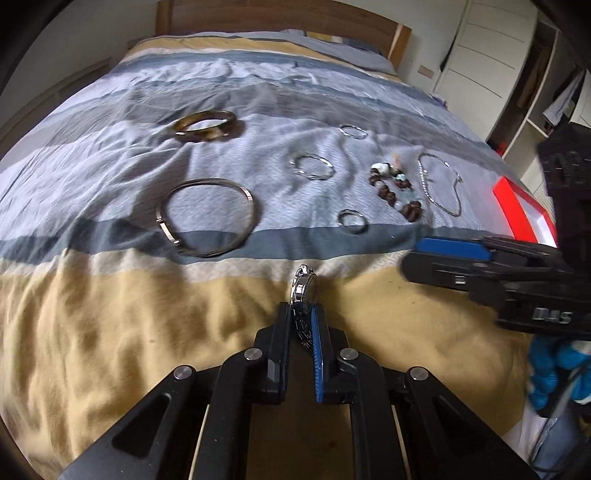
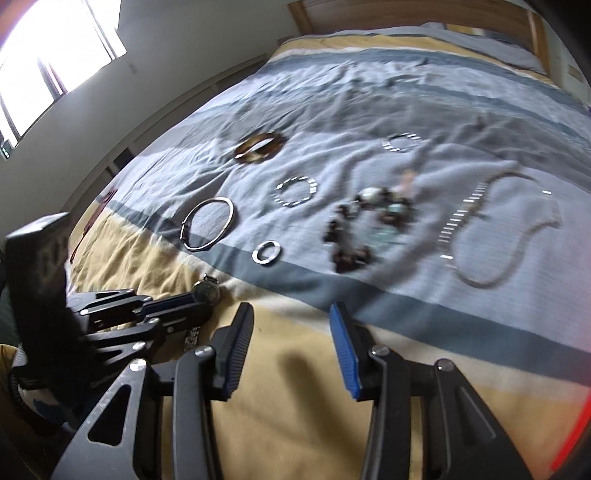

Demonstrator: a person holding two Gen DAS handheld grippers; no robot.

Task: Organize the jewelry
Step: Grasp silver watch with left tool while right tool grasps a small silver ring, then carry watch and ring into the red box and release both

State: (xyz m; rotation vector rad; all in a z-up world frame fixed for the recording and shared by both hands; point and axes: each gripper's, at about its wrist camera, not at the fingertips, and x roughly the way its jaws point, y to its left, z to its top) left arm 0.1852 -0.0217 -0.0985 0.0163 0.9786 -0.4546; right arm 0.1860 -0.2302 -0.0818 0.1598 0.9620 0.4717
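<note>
My left gripper (image 1: 303, 312) is shut on a silver wristwatch (image 1: 305, 288), holding it by the strap just above the yellow stripe of the bedspread; the watch also shows in the right wrist view (image 2: 207, 291). My right gripper (image 2: 291, 314) is open and empty over the yellow stripe; it shows in the left wrist view (image 1: 436, 254) at the right. Jewelry lies on the bed: a large silver bangle (image 1: 207, 218), a brown bangle (image 1: 205, 125), thin silver rings (image 1: 312, 166), a small ring (image 1: 352, 220), a beaded bracelet (image 1: 395, 184) and a silver chain (image 1: 439, 184).
A red and white box (image 1: 524, 206) lies at the bed's right edge. The wooden headboard (image 1: 280, 18) is at the far end. A white wardrobe (image 1: 491, 62) stands to the right. A window (image 2: 48, 55) is on the left wall.
</note>
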